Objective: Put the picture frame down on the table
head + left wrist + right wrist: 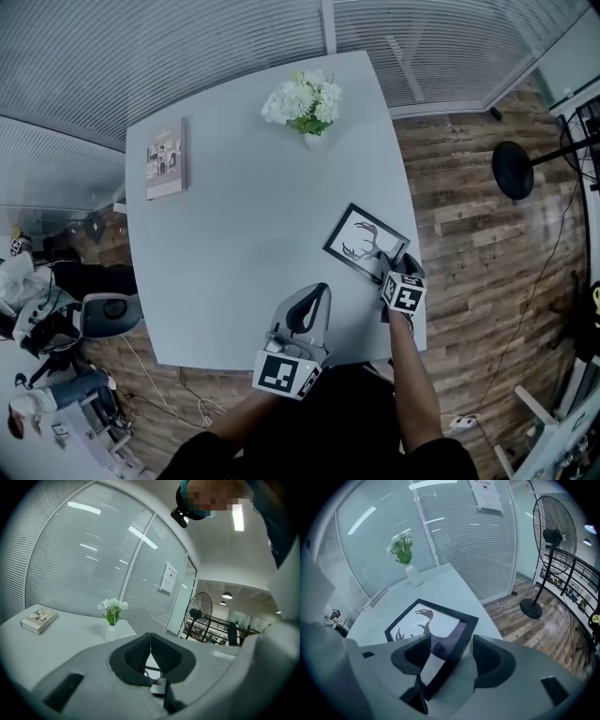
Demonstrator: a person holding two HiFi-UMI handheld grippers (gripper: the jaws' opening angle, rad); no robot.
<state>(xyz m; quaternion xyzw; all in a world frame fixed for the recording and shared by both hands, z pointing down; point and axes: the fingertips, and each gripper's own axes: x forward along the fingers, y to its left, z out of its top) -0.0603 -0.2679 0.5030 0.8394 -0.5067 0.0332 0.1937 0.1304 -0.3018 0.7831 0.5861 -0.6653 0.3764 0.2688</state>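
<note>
My right claw [450,654] is released, the picture frame [427,624] lying on the table [437,585] between its jaws; my left claw [150,654] is clenched, empty.

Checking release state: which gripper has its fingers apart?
The right gripper: its fingers stand apart with the picture frame's edge between them. The left gripper's fingers are pressed together on nothing.

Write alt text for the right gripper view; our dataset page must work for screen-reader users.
The right gripper, jaws apart, straddles the near corner of a black picture frame with a bird drawing, lying on a white table. Beyond it stands a vase of white flowers; a pedestal fan stands on the wood floor at right.
</note>
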